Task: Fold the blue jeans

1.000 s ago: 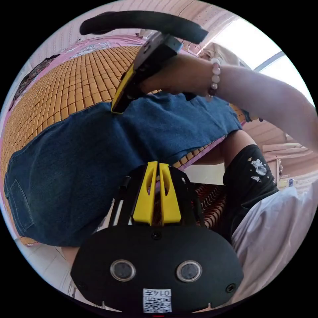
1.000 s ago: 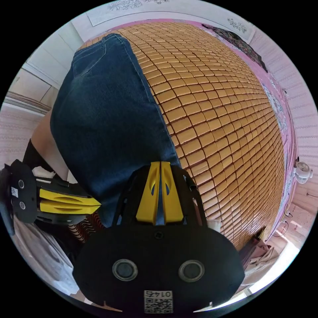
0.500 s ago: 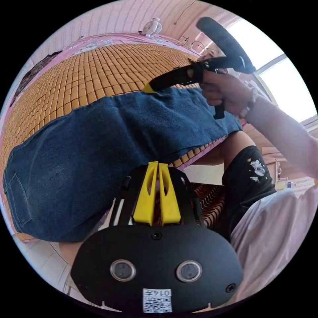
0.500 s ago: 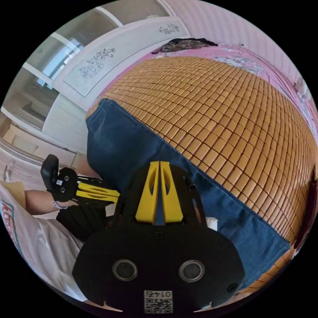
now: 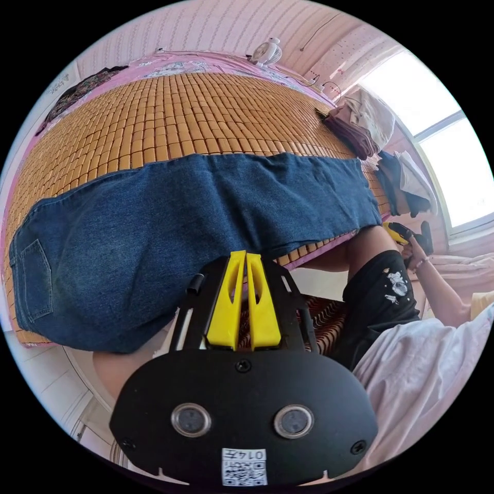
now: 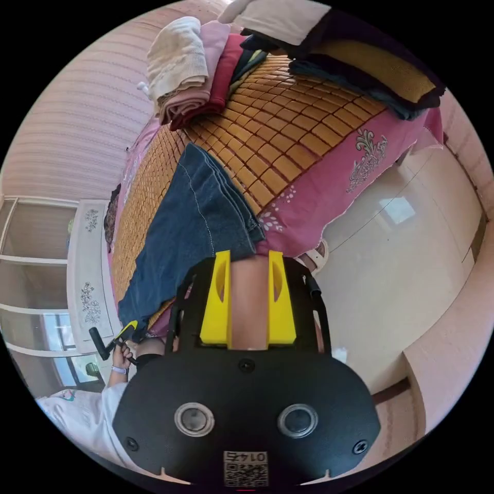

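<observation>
The blue jeans [image 5: 170, 216] lie folded lengthwise along the near edge of a bed, waist and back pocket at the left of the left gripper view, hems at its right. My left gripper [image 5: 246, 256] hangs just off the bed edge beside the jeans, jaws shut with nothing in them. At the far right of that view a hand holds my right gripper [image 5: 399, 232] past the hem end. In the right gripper view the right gripper [image 6: 249, 257] is open, a person's knee behind the gap, the jeans' hems [image 6: 206, 216] just beyond its tips. The left gripper [image 6: 126, 329] shows far down the bed edge.
The bed has a bamboo tile mat [image 5: 180, 113] over a pink sheet [image 6: 329, 185]. Piles of folded clothes [image 6: 195, 67] sit at the bed's hem end, and a dark garment [image 5: 77, 90] at the far corner. A fan [image 5: 265, 51] stands behind. Pale floor [image 6: 411, 257] lies beside the bed.
My right gripper has left the top of the jeans, swung past the hem end off the bed edge, and gone from shut to open. The left gripper stays shut near the bed edge.
</observation>
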Demonstrator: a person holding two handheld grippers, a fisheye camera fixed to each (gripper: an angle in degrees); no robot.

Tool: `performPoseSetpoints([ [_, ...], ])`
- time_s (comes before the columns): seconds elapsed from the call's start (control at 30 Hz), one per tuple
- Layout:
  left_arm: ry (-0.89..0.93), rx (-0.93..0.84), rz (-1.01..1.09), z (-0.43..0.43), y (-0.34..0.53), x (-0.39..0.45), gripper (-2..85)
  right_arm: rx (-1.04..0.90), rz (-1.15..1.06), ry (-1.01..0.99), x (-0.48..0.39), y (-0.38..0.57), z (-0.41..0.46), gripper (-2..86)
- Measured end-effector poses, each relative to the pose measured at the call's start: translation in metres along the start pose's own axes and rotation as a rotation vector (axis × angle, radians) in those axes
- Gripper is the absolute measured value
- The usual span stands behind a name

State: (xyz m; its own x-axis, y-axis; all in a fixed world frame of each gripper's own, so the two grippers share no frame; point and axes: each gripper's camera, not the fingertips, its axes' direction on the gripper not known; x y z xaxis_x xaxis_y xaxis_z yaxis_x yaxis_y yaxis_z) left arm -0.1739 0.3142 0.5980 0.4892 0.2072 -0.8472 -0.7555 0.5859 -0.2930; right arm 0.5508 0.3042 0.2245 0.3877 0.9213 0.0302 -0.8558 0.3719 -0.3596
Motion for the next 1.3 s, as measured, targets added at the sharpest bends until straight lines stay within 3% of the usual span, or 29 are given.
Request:
performPoseSetpoints([
  [0.07, -0.017, -0.045, -0.001, 0.013, -0.006, -0.001, -1.0, 0.059, 0.029, -0.132, 0.019, -0.003, -0.015, 4.1],
  [0.23, 0.004, -0.054, -0.017, 0.015, -0.009, -0.008, -1.0, 0.042, -0.083, -0.159, 0.022, -0.008, -0.039, 0.9],
  [0.3, 0.008, -0.06, -0.027, 0.009, -0.01, -0.008, -1.0, 0.121, -0.147, -0.183, 0.016, -0.006, -0.061, 0.6],
  [0.37, 0.01, -0.06, -0.011, 0.004, -0.01, -0.003, -1.0, 0.182, -0.216, -0.127, 0.012, -0.004, -0.086, 0.6],
  [0.5, 0.002, -0.078, 0.005, 0.006, -0.011, -0.002, -1.0, 0.07, -0.111, -0.029, 0.047, -0.003, -0.065, 1.6],
  [0.63, 0.025, -0.069, -0.014, -0.006, -0.01, -0.008, -1.0, 0.169, 0.009, -0.112, 0.088, 0.018, -0.067, 11.1],
  [0.73, 0.019, -0.034, -0.007, -0.025, -0.007, -0.008, -1.0, 0.115, 0.047, -0.108, 0.11, 0.026, -0.057, 17.2],
  [0.87, 0.001, 0.02, -0.056, -0.059, 0.0, -0.028, -1.0, 0.034, 0.011, -0.22, 0.12, 0.028, -0.049, 11.6],
  [1.0, -0.05, 0.037, -0.14, -0.084, 0.007, -0.065, -1.0, 0.082, -0.042, -0.271, 0.114, 0.035, -0.07, 4.4],
  [1.17, -0.12, -0.017, -0.206, -0.086, 0.014, -0.096, -1.0, 0.235, -0.221, -0.396, 0.075, 0.045, -0.115, 2.7],
  [1.3, -0.069, -0.074, -0.073, -0.078, 0.0, -0.062, -1.0, 0.377, -0.351, -0.46, 0.038, 0.05, -0.16, 2.3],
])
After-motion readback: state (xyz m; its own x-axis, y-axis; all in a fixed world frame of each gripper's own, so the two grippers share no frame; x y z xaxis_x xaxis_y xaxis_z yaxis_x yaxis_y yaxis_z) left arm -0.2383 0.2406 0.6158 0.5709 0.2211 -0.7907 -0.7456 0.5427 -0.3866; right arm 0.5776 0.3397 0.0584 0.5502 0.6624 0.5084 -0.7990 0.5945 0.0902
